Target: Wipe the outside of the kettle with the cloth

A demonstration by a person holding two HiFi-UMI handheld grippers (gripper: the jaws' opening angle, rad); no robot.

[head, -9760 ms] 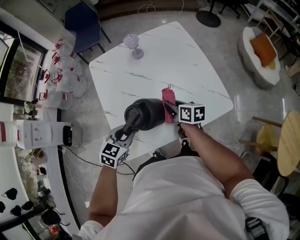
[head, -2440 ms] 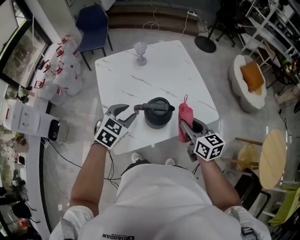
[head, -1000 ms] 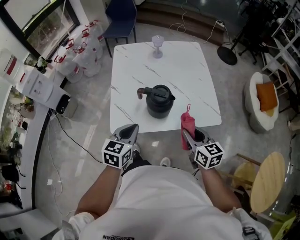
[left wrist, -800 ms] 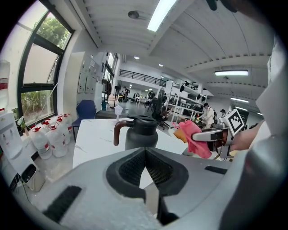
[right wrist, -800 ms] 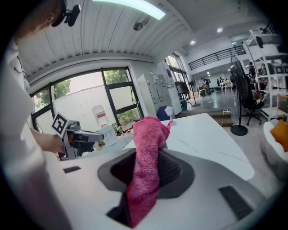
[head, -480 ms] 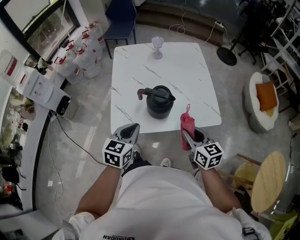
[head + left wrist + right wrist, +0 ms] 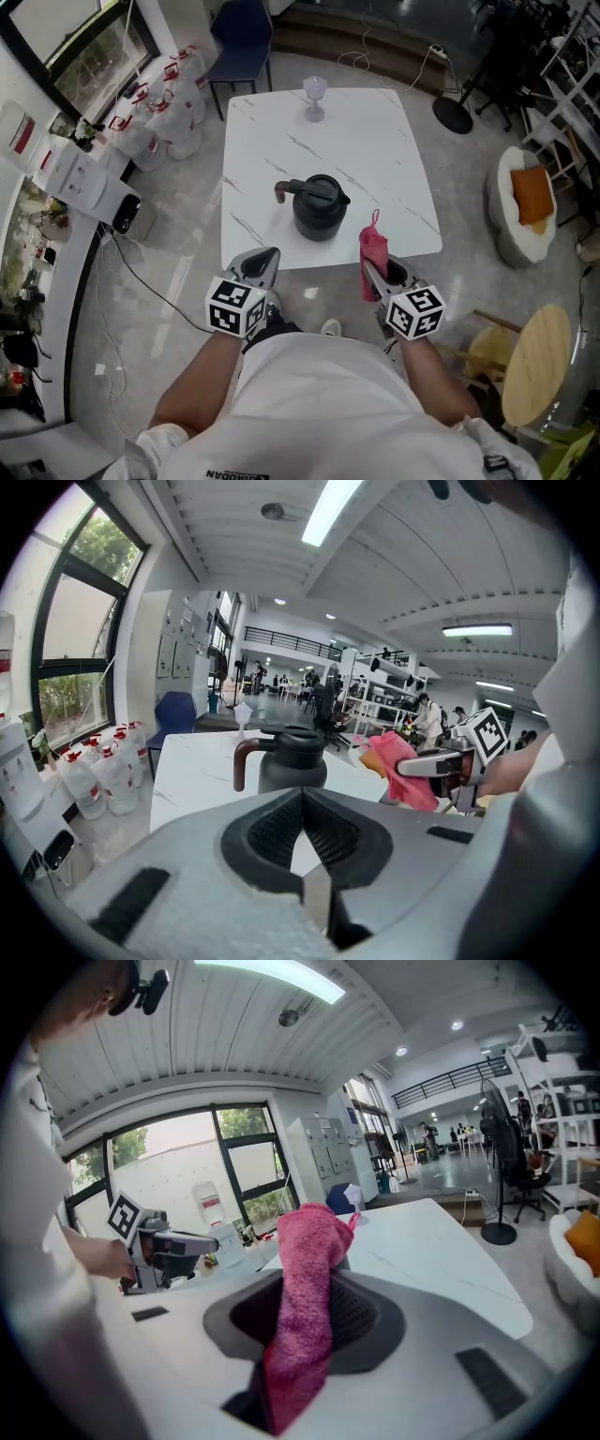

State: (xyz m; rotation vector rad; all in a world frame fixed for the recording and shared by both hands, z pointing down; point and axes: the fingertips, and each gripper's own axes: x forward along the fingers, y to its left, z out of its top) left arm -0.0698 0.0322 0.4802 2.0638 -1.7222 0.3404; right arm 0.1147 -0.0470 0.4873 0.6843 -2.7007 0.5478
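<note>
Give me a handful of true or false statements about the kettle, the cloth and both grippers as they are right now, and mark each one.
1. The right gripper is clamped on the pink cloth. True.
2. The left gripper grips the kettle's handle. False: its jaws are shut on nothing, and it is off the near edge of the table, apart from the kettle.
3. The kettle lies on its side. False: it stands upright on the table.
4. A stemmed glass stands near the table's far edge. True.
5. The cloth is pressed against the kettle. False: there is a gap between the two.
</note>
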